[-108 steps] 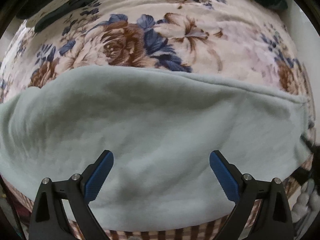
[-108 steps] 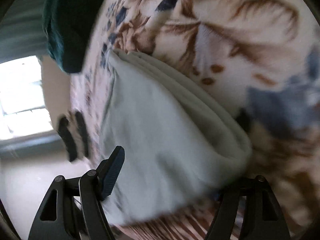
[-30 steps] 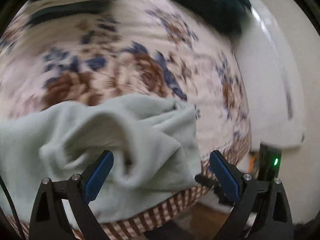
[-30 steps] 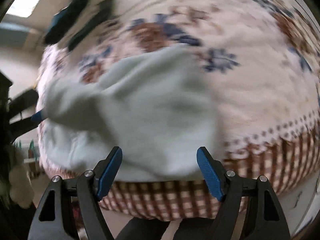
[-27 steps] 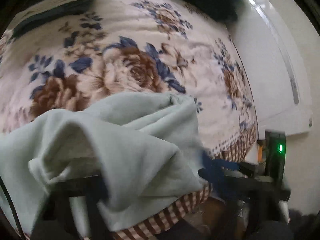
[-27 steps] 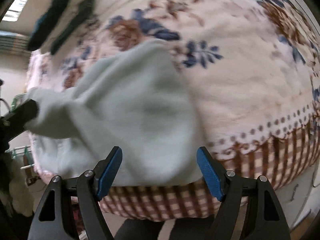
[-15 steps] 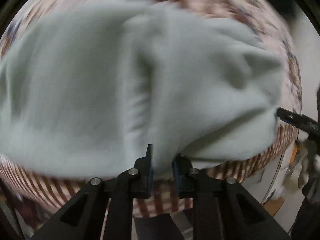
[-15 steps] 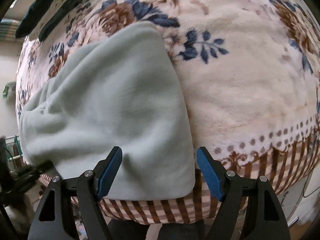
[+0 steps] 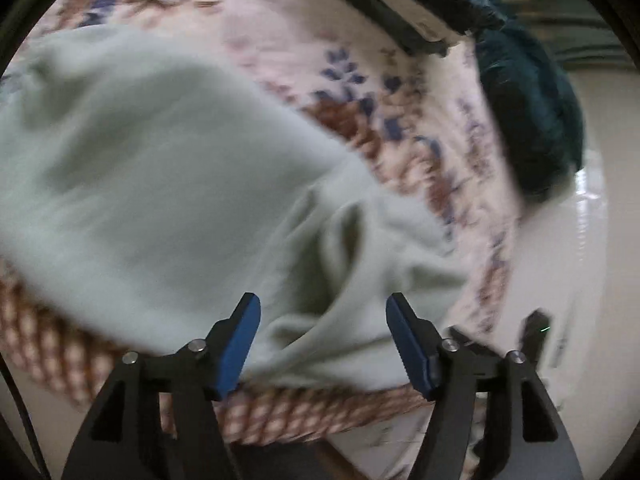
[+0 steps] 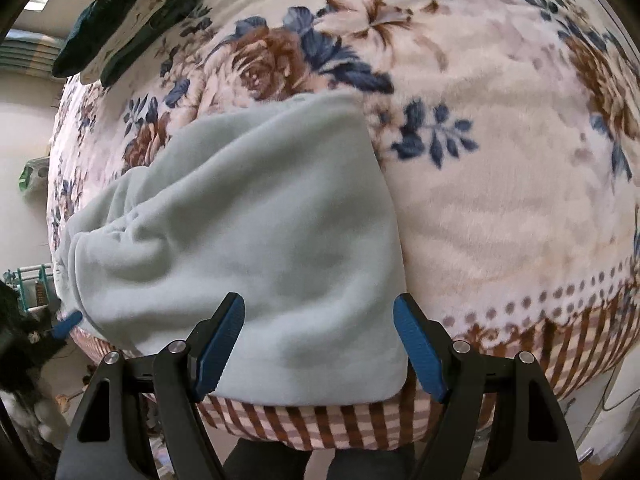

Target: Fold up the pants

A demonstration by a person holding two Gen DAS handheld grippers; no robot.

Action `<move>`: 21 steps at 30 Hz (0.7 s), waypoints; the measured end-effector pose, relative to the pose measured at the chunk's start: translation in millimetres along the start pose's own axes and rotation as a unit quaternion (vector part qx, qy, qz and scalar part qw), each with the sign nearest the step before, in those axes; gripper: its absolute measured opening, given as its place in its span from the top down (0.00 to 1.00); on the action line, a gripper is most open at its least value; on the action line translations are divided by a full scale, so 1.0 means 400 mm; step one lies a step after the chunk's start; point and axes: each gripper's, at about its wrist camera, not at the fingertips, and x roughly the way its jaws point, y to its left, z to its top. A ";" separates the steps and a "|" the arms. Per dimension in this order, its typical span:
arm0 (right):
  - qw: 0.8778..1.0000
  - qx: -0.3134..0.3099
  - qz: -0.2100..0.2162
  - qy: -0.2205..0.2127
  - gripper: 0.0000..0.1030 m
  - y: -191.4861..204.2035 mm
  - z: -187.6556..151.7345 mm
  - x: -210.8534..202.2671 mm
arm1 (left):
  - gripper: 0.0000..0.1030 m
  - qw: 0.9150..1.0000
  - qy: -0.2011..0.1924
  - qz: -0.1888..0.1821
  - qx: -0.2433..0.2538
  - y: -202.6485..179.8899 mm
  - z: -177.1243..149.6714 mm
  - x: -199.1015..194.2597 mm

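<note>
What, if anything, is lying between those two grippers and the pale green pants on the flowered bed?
Nothing visible. The pants lie bare on the floral blanket, directly beyond the open right gripper. The left gripper, its jaws opening, faces the bunched end with no cloth pinched. The dark clothes sit far off.

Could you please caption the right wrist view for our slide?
Open right gripper hovers over folded pale green fleece pants on a floral blanket.

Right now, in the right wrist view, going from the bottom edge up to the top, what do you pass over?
Fingers → checked blanket border → folded pale green pants → brown rose on the blanket → dark green clothes at the top left.
</note>
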 end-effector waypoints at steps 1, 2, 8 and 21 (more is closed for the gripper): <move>1.000 0.002 0.000 0.000 0.23 -0.001 0.004 0.000 | 0.37 1.000 0.014 -0.019 0.000 -0.014 0.023 0.032; 1.000 0.003 0.000 0.000 0.23 0.000 0.011 0.003 | 0.37 1.000 0.021 -0.020 0.008 -0.029 0.044 0.069; 1.000 -0.004 -0.019 0.001 0.23 0.018 0.032 0.043 | 0.86 0.988 -0.019 0.029 0.152 -0.160 0.092 0.106; 0.998 0.003 0.064 -0.008 0.23 0.049 0.013 0.022 | 0.41 0.999 -0.012 -0.039 0.031 0.011 0.078 0.035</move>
